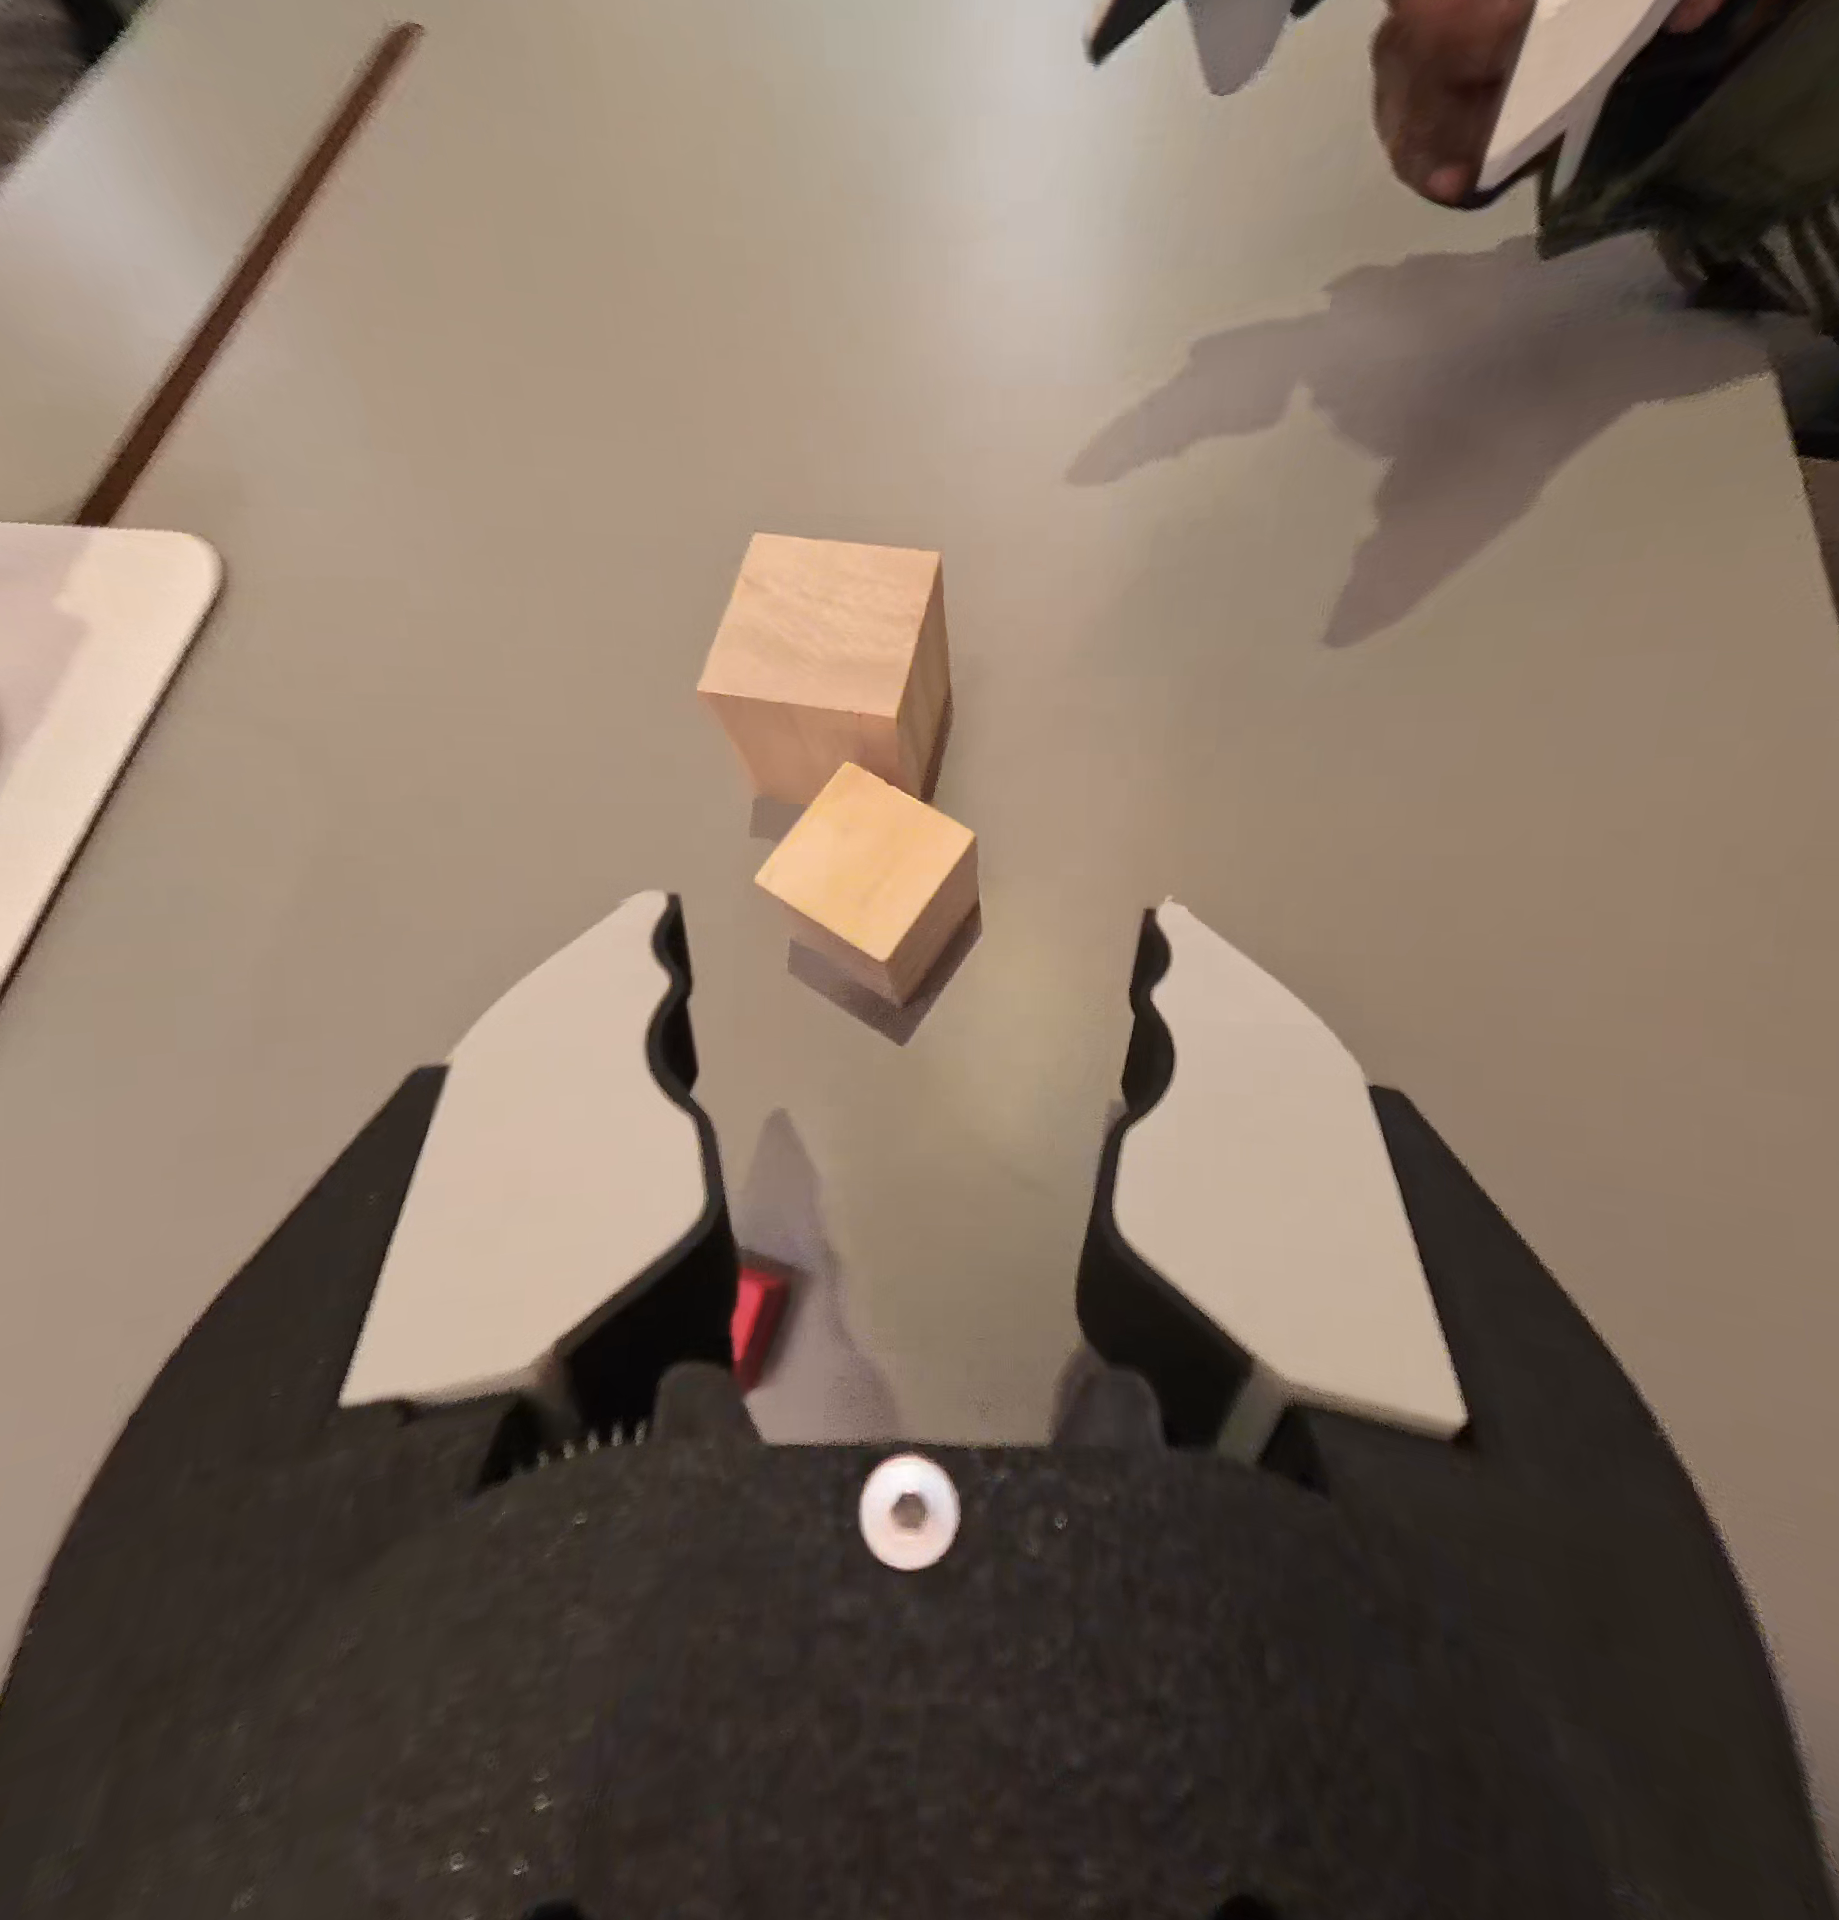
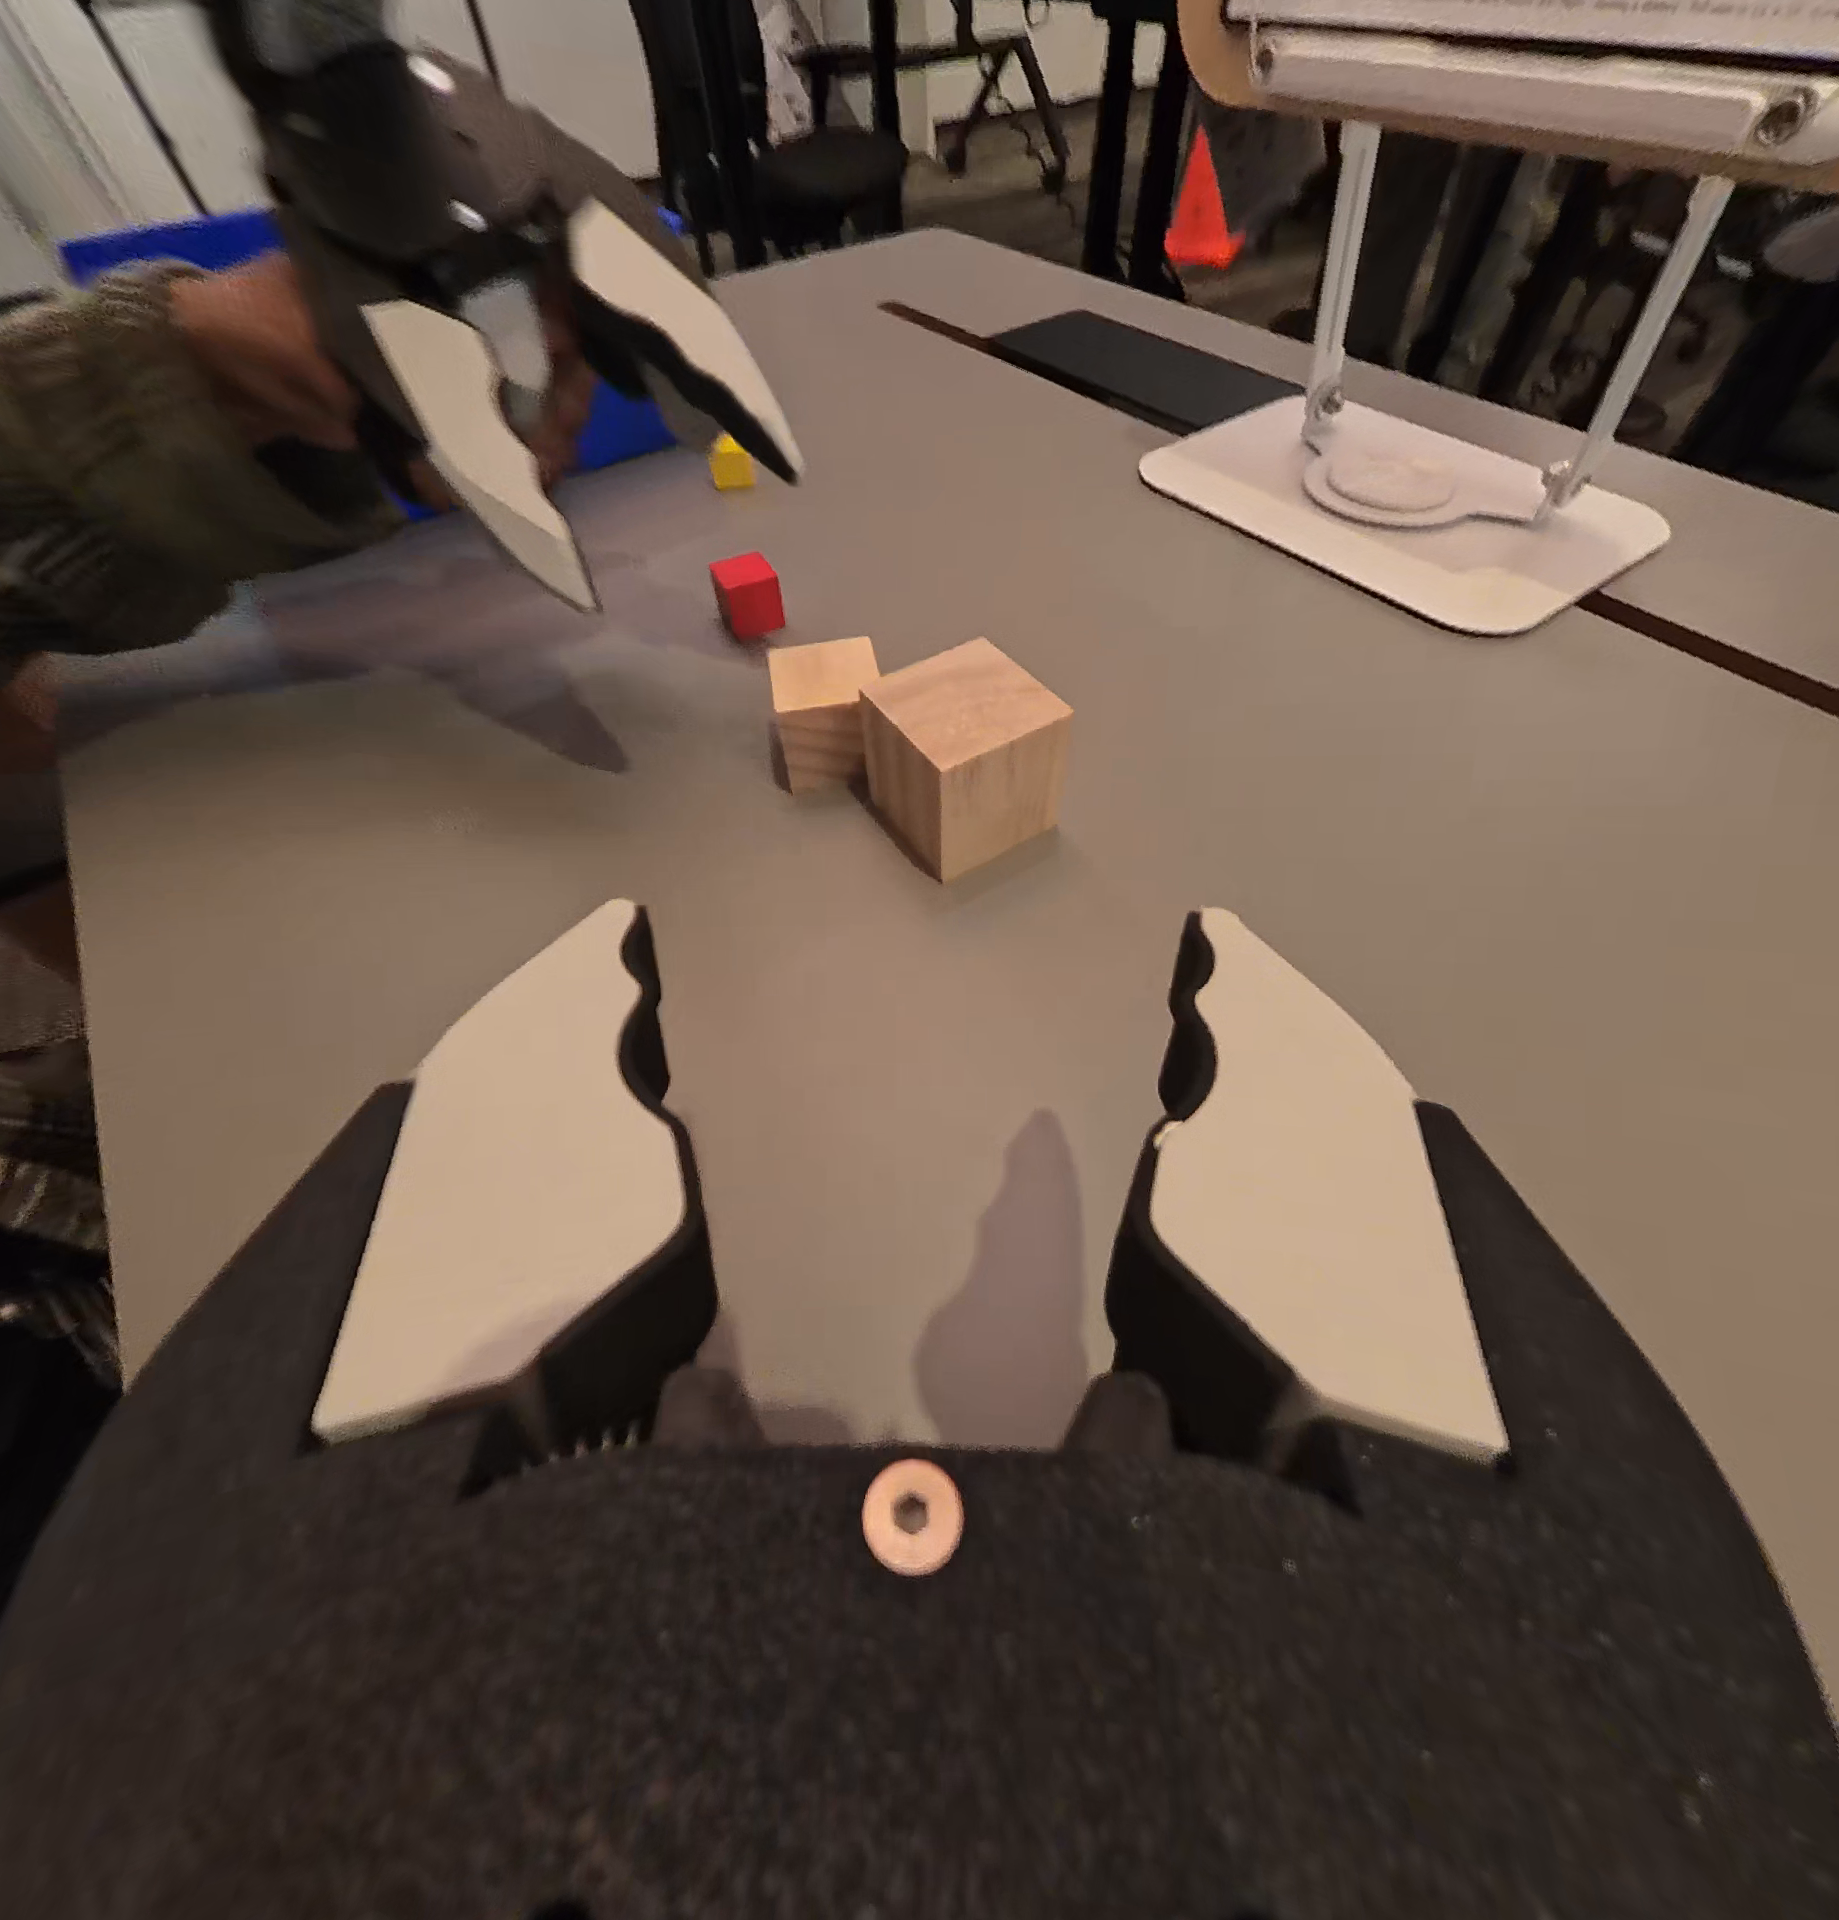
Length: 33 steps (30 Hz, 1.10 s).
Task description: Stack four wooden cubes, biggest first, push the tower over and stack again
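Note:
The big plain wooden cube [image 1: 827,655] [image 2: 962,753] stands on the grey table with the medium plain cube [image 1: 868,883] [image 2: 819,707] touching its side. A small red cube [image 2: 747,592] lies just beyond them, and part of it shows under my left fingers [image 1: 759,1340]. A smaller yellow cube [image 2: 731,462] lies farther back. My left gripper [image 1: 913,914] is open and empty, hovering above the table just short of the medium cube; it also shows in the right wrist view [image 2: 691,540]. My right gripper [image 2: 915,920] is open and empty, short of the big cube.
A white stand with a flat base [image 2: 1414,540] [image 1: 84,665] sits at one side of the table. A dark seam [image 1: 250,270] runs across the tabletop. A blue bin [image 2: 167,244] and an orange cone [image 2: 1201,203] stand beyond the table. A person's hand and sleeve [image 2: 115,436] hold the left gripper. To reach the flat base [image 1: 84,665] in a straight line is about 30 centimeters for my left fingers, about 35 centimeters for my right.

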Tool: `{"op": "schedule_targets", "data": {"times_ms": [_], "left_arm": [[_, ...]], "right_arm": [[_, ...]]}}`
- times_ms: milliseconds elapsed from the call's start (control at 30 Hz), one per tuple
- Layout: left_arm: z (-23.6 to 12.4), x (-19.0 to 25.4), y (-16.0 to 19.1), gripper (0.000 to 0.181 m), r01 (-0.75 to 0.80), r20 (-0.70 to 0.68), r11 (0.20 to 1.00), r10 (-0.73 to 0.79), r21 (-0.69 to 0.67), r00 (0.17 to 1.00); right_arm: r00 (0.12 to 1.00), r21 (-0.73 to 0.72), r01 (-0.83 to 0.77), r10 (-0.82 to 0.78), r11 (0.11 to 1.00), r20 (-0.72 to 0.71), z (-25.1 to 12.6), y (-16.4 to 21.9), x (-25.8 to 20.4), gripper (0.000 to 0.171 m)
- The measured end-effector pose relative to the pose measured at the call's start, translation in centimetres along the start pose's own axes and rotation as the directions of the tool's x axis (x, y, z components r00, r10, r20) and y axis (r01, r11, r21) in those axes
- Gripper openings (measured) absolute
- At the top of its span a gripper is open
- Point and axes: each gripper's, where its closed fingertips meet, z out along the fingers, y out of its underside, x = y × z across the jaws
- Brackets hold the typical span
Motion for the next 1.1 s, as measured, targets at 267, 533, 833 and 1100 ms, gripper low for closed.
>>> {"op": "schedule_targets", "data": {"times_ms": [267, 533, 833, 1100], "left_arm": [[2.7, -1.5, 1.5, 0.069, -0.028, -0.234, 0.999, 0.023, -0.018, 0.972], [4.5, -1.8, 2.4, 0.067, -0.079, -0.314, 0.992, 0.045, -0.098, 0.948], [5.5, -1.2, 3.3, 0.060, -0.109, -0.386, 0.984, 0.048, -0.139, 0.921], [5.3, -1.1, 3.0, 0.062, -0.184, -0.366, 0.945, 0.076, -0.272, 0.928]], "right_arm": [[0.996, -0.011, -0.009, 0.010, 1.000, 0.093, -0.2, 0.8, -0.3, 0.096], [0.998, -0.122, 0.009, 0.000, 0.992, 0.069, 0.2, 2.9, 1.1, 0.101], [0.996, -0.117, -0.003, 0.013, 0.993, 0.088, 0.5, 2.0, 1.7, 0.115], [0.997, -0.102, -0.004, 0.012, 0.995, 0.076, 0.2, 1.6, 1.2, 0.115]]}}
